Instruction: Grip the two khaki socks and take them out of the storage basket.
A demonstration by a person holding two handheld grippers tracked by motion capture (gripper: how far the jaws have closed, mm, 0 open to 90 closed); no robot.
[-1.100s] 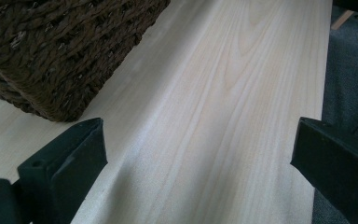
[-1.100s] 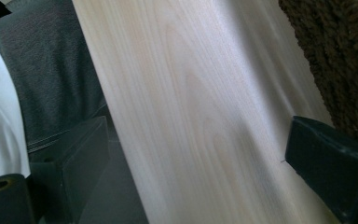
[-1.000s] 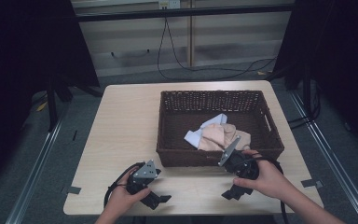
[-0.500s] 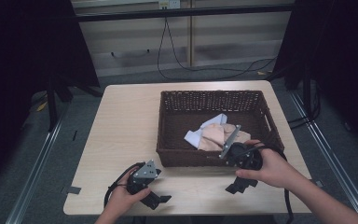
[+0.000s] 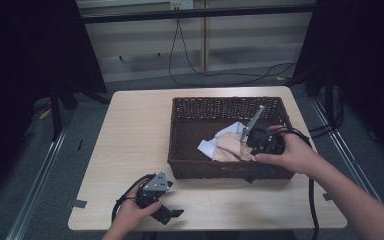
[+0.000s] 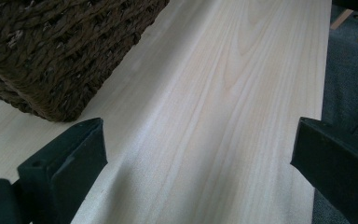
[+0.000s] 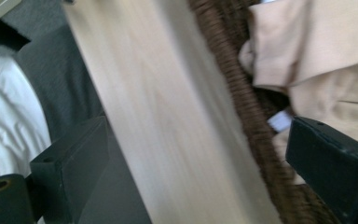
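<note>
In the high view, a dark woven basket (image 5: 230, 132) sits on the right half of a pale wooden table (image 5: 130, 130), holding crumpled peach and white cloths (image 5: 226, 146). The right gripper (image 5: 260, 142) hangs over the basket's near right rim; the left gripper (image 5: 155, 200) rests at the near edge.

In the left gripper view, the jaws gape over bare woodgrain, with the basket's coarse braided corner (image 6: 60, 51) at far left.

In the right gripper view, blurred, the jaws spread wide astride the wicker rim (image 7: 256, 126), peach cloth (image 7: 317, 60) just beyond.

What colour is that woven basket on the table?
The basket is dark brown wicker; its twisted weave shows best in the left gripper view.
</note>
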